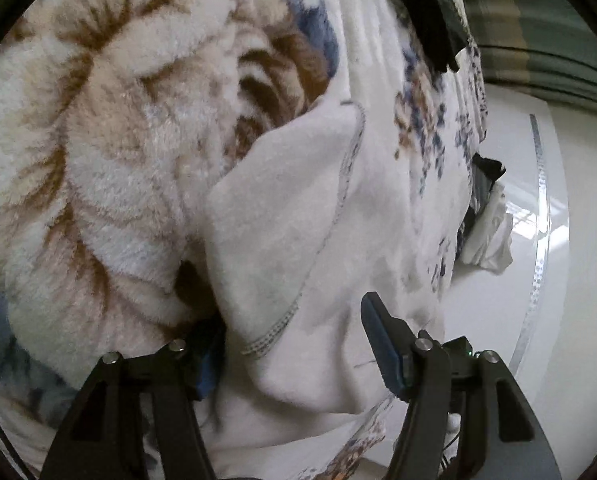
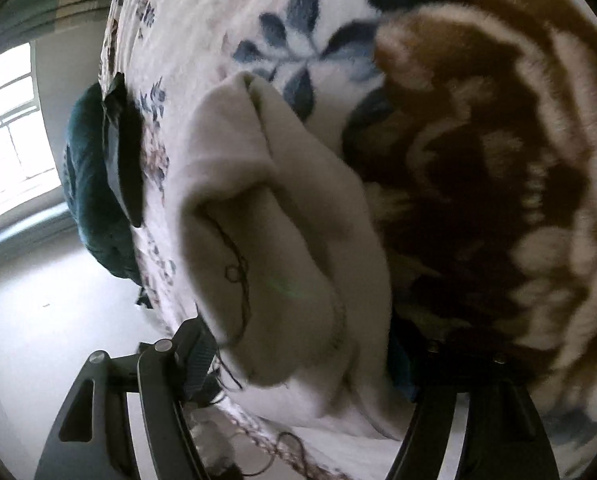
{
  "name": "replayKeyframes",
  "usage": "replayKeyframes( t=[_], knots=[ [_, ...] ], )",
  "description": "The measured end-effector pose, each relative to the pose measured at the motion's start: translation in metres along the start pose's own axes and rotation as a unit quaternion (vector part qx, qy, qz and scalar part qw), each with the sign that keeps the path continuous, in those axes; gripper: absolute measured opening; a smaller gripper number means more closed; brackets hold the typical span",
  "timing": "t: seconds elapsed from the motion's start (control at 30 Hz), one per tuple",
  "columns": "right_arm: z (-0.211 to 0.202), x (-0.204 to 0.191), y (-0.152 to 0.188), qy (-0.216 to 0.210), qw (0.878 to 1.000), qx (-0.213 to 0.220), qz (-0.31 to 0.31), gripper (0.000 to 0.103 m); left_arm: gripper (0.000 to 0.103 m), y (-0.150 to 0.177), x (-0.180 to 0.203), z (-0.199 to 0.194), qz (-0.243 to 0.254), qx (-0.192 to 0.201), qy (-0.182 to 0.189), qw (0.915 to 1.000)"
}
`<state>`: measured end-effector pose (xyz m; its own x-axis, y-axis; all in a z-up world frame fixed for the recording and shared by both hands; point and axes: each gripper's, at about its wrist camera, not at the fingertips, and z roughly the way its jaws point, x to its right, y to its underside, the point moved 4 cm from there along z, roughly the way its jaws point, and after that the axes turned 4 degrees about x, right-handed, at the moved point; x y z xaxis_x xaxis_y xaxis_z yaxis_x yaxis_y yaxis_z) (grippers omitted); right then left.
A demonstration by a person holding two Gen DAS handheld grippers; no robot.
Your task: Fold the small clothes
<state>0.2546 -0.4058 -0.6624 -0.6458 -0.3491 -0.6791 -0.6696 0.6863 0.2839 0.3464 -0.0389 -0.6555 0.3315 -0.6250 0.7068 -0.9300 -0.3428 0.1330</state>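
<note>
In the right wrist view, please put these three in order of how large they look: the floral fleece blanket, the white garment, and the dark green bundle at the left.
1. floral fleece blanket, largest.
2. white garment, though its nearness to the camera enlarges it.
3. dark green bundle, smallest, partly hidden.

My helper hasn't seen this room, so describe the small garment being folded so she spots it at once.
Find the plush floral blanket with brown and blue flowers. On it, between the grippers, lies the plain cream garment. Unlike the patterned blanket, it is unprinted, with a grey stitched hem.
</note>
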Motion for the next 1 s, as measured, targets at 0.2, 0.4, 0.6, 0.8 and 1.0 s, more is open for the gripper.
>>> replayKeyframes(
  t=[0.2, 0.4, 0.6, 0.8, 1.0],
  knots=[
    [0.011, -0.021, 0.016, 0.017, 0.999, 0.007, -0.032, 0.024, 0.013, 0.000, 0.026, -0.015, 0.038, 0.016, -0.008, 0.9991],
    [-0.001, -0.072, 0.026, 0.023, 0.996, 0.025, -0.077, 0.022, 0.012, -0.014, 0.062, -0.045, 0.066, 0.034, 0.005, 0.9972],
    [-0.018, -0.146, 0.006, 0.011, 0.992, 0.035, -0.117, 0.021, 0.012, -0.067, 0.107, -0.081, 0.082, 0.067, 0.039, 0.9936],
    [0.019, -0.255, -0.047, -0.019, 0.984, 0.047, -0.171, 0.021, 0.012, -0.182, 0.150, -0.109, 0.125, 0.132, 0.046, 0.9822],
    [0.108, -0.372, -0.121, -0.047, 0.971, 0.057, -0.227, 0.021, 0.012, -0.305, 0.171, -0.115, 0.175, 0.183, 0.019, 0.9672]
  ],
)
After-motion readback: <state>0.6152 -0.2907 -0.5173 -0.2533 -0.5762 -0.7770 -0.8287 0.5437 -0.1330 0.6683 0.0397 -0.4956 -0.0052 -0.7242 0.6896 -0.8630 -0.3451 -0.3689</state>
